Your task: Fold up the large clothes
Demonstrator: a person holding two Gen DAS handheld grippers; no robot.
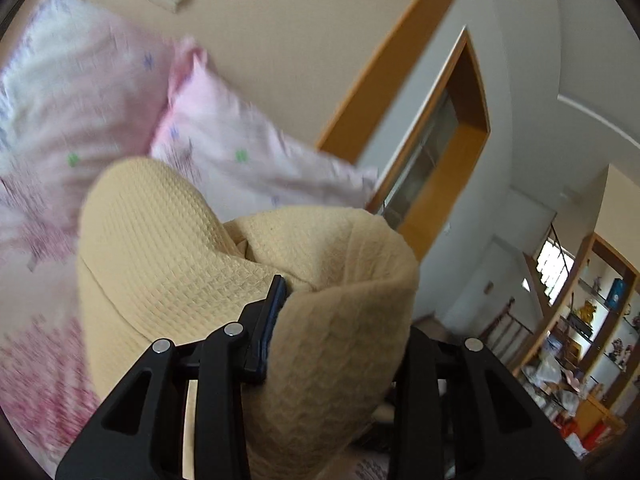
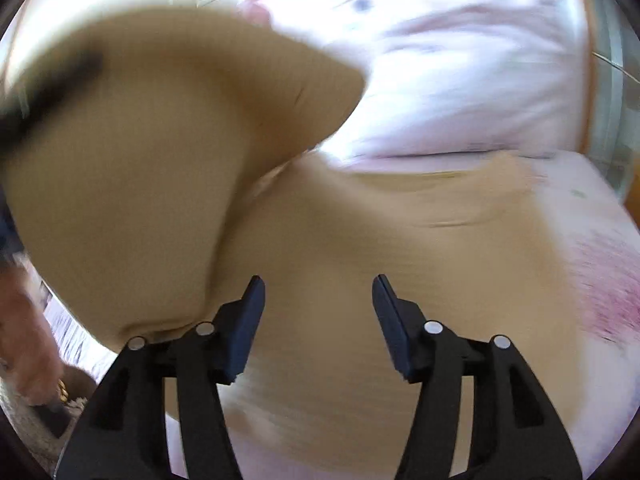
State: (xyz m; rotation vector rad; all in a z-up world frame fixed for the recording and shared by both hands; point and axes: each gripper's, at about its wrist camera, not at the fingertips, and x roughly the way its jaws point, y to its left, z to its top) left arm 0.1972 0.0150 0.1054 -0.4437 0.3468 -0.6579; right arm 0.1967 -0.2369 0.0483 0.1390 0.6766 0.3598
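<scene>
So the left gripper [image 1: 340, 312] has a thick bunch of the yellow waffle-knit garment [image 1: 168, 248] between its jaws. One finger [image 1: 272, 312] pokes out along the left side of the fold, the other is buried under the cloth that drapes over it, so I'd call it clamped on the fabric. The garment is lifted off the bed here, bulging up in two rounded humps right in front of the camera, with the knit texture super clear.

The right gripper [image 2: 318, 320] sits with its jaws spread wide apart, nothing between them. Both fingers [image 2: 248, 320] hover just above the part of the garment [image 2: 340, 260] that lies flat on the bed. On the left of that view a big raised flap of the same cloth arcs up and over, and a blurry black shape at the flap's far left edge could be the other tool, can't really tell. This view is heavily motion-blurred.

Behind the garment there are two pink floral pillows [image 1: 240, 148] against the beige wall [image 1: 288, 40], and the bed sheet [image 1: 36, 368] has a pink-and-magenta print. Off to the right there's a wood-framed doorway [image 1: 452, 152] and some cluttered shelves [image 1: 592, 320] further back.
</scene>
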